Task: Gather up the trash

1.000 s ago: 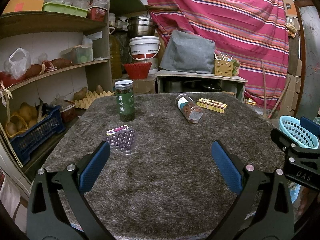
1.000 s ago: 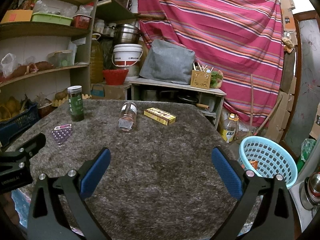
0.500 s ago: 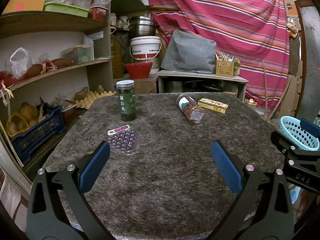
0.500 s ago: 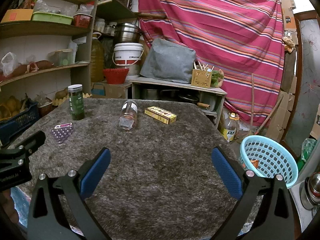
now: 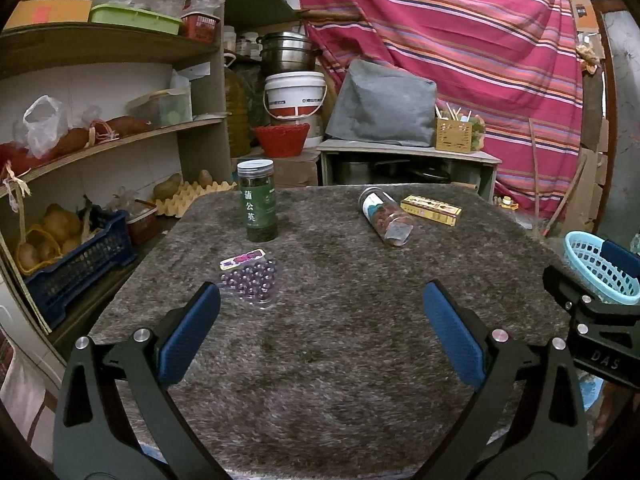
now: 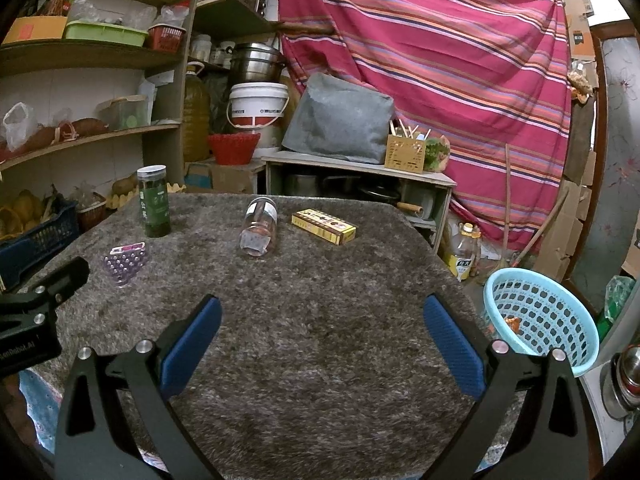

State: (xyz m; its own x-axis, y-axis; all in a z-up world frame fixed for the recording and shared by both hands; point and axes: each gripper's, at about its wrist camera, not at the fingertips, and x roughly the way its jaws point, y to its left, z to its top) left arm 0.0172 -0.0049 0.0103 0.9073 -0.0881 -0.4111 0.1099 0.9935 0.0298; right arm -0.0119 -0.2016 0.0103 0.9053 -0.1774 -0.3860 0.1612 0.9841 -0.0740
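On the grey shaggy table (image 5: 328, 352) stand an upright green jar (image 5: 257, 200), a clear blister pack of purple beads (image 5: 251, 276), a clear jar (image 5: 386, 216) lying on its side and a flat yellow box (image 5: 431, 209). The same four show in the right wrist view: green jar (image 6: 153, 201), bead pack (image 6: 126, 264), tipped jar (image 6: 259, 228), yellow box (image 6: 323, 226). A light blue basket (image 6: 540, 320) stands off the table's right edge with a small orange scrap inside. My left gripper (image 5: 320, 320) is open over the near table, empty. My right gripper (image 6: 322, 328) is open too, empty.
Wooden shelves (image 5: 100, 148) with bags, a blue crate (image 5: 76, 264) and egg trays line the left. Behind the table are a low cabinet (image 5: 408, 160), a white bucket (image 5: 296, 94) and a striped red cloth (image 5: 460, 40). A bottle (image 6: 464, 256) stands on the floor at right.
Both grippers have drifted slightly, so the table objects sit a little differently in view. Nothing on the table has moved, and both grippers stay open.
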